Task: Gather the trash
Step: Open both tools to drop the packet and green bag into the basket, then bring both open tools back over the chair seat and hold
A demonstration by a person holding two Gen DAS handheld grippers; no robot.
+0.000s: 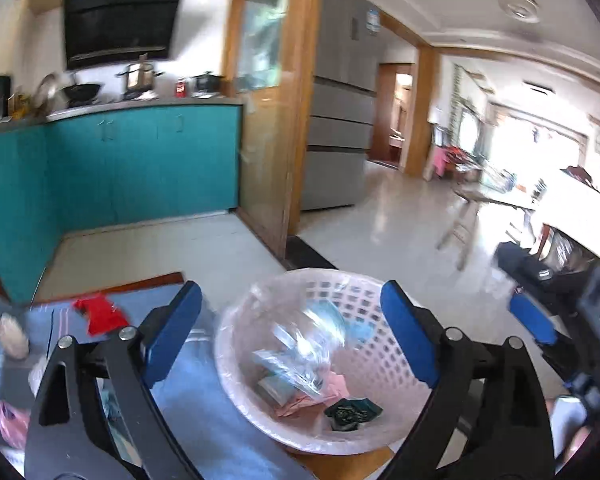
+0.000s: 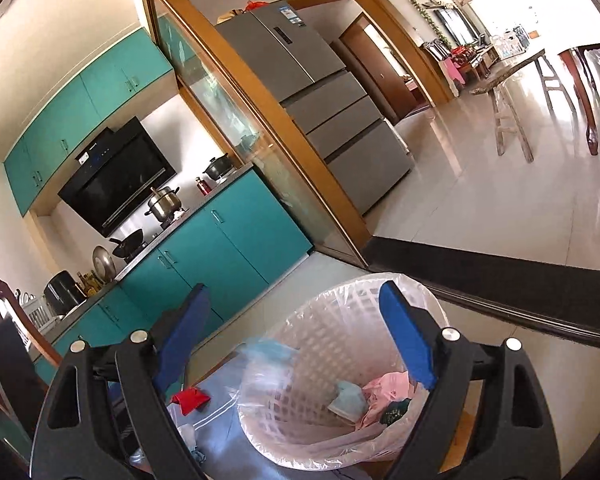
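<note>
A white lattice basket [image 1: 364,292] lined with a clear bag stands on the table's blue cloth [image 1: 204,412]. It holds pink, teal and dark green trash, and a blurred clear plastic piece [image 1: 308,344] shows above them. My left gripper [image 1: 292,332] is open and empty over the basket. The right gripper's blue finger [image 1: 534,318] shows at the right edge. In the right wrist view the basket [image 2: 432,304] lies below my open, empty right gripper [image 2: 296,332]. A red scrap [image 1: 98,312] lies on the cloth, also in the right wrist view [image 2: 190,396].
A pale roundish item [image 1: 12,336] and a pink bag [image 1: 10,424] lie on the cloth at the left. Clear wrappers [image 2: 184,428] lie near the red scrap. Teal kitchen cabinets [image 1: 140,160], a grey fridge [image 2: 340,120] and a wooden stool [image 2: 512,120] stand beyond.
</note>
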